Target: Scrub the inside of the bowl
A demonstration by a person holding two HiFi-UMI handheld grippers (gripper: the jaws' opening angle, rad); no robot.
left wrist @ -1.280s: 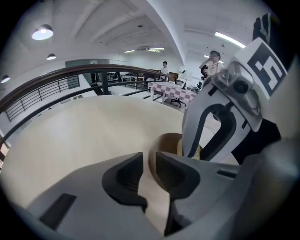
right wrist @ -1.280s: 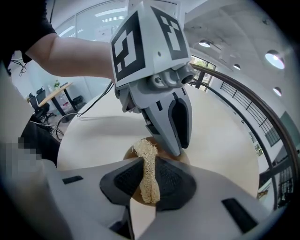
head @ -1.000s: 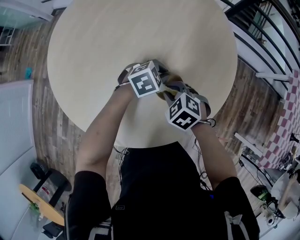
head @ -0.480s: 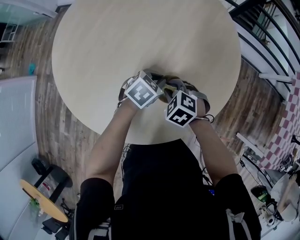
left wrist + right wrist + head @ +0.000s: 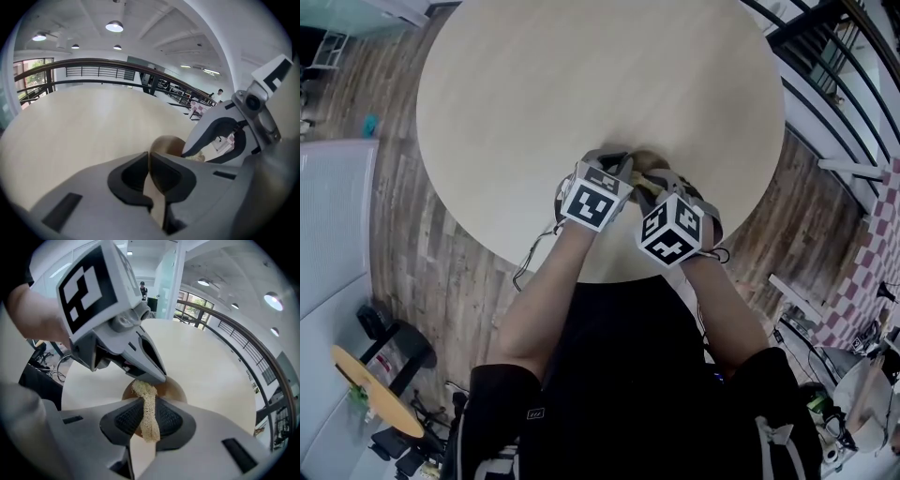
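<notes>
Now my left hand-held gripper is closing on the bowl rim; my right hand-held gripper, clenched on the scrubber just over it, can begin scrubbing.

I work at a round table on plank floor. A dark railing curves beside the table, with ceiling lamps above it.

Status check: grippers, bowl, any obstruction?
Left gripper closing, bowl rim between the jaws. Right gripper shut on loofah scrubber, its tip at the bowl. No obstruction seen; grippers crowd each other there.
</notes>
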